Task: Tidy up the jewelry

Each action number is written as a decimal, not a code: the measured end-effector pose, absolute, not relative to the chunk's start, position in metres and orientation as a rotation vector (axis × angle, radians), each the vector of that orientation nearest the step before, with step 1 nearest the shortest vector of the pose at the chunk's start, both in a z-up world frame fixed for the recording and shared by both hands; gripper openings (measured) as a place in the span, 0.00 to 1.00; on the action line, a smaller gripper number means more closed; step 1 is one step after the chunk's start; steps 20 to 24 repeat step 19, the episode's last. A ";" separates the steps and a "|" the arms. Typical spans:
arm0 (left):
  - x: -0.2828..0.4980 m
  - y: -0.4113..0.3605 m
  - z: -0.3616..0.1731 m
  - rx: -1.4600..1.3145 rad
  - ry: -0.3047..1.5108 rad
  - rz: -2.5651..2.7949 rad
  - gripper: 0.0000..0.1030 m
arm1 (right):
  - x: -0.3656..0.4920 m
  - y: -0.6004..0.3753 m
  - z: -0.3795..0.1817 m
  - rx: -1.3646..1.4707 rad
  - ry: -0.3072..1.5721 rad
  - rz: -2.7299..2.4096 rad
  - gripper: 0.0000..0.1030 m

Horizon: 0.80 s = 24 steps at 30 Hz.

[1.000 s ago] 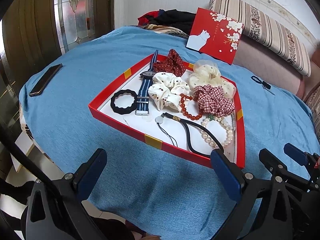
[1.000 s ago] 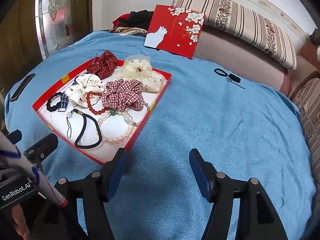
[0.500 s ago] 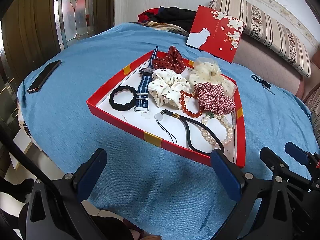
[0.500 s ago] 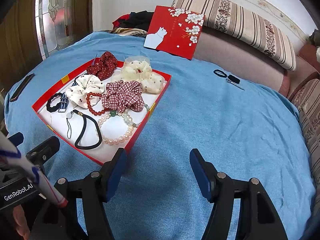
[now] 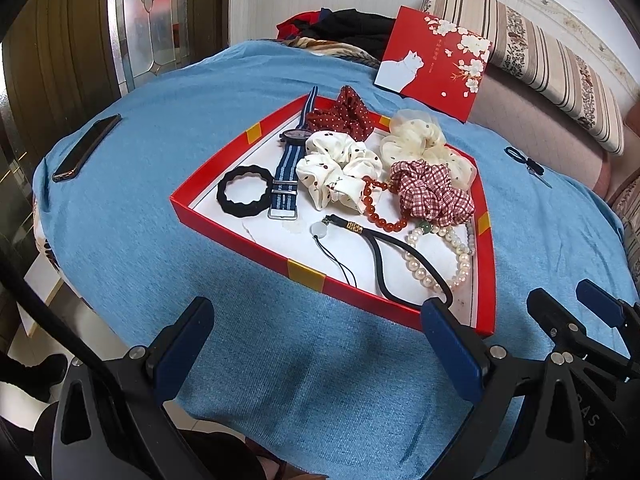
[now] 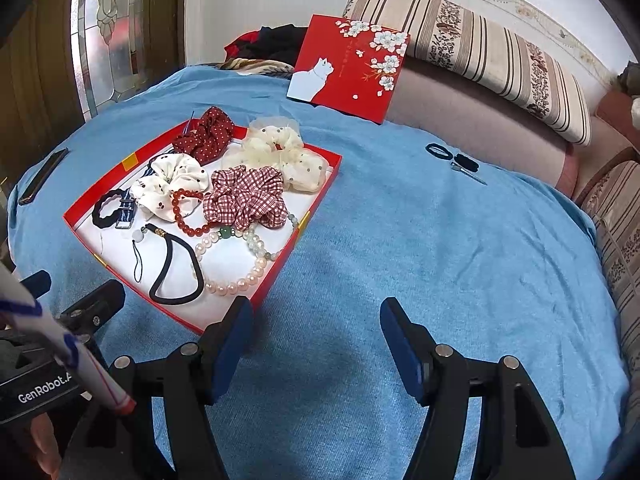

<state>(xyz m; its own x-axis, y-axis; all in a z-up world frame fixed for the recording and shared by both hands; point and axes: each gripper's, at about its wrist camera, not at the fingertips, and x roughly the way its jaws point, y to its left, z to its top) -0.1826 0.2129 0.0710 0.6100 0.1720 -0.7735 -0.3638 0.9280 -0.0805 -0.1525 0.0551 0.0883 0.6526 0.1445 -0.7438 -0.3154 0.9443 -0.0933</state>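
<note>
Left gripper [image 5: 316,344]: fingers spread wide, holding nothing, above the blue cloth just short of the red tray's [image 5: 304,274] near rim.
Right gripper [image 6: 316,344]: likewise apart and empty, off the tray's near right corner.

Contents, all inside the tray, near rim outward:
- Black cord loop [image 5: 404,264] with a thin charm strap: light, limp; likely best pinched mid-cord.
- Pearl strand [image 5: 440,272], beside the cord at the right wall: smooth, probably slippery; pinch across the beads (the string may be fragile).
- Red bead bracelet [image 5: 376,208], tray centre, touching the checked scrunchie [image 5: 430,194].
- Black hair tie [image 5: 242,196] and striped-strap watch [image 5: 290,160], left side: the watch is the stiffest piece; grip the strap.
- White [image 5: 338,170], cream [image 5: 424,144] and red dotted scrunchies [image 5: 342,114], far end: soft, bulky, forgiving anywhere.
</note>
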 end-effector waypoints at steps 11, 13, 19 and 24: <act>-0.180 0.214 0.067 -0.247 0.870 0.306 1.00 | -0.157 0.057 0.086 -0.217 0.823 0.276 0.69; -0.180 0.214 0.067 -0.245 0.870 0.302 1.00 | -0.159 0.056 0.086 -0.215 0.819 0.279 0.69; -0.182 0.212 0.068 -0.225 0.848 0.328 1.00 | -0.165 0.049 0.088 -0.192 0.824 0.281 0.69; -0.182 0.212 0.068 -0.225 0.848 0.328 1.00 | -0.165 0.049 0.088 -0.192 0.824 0.281 0.69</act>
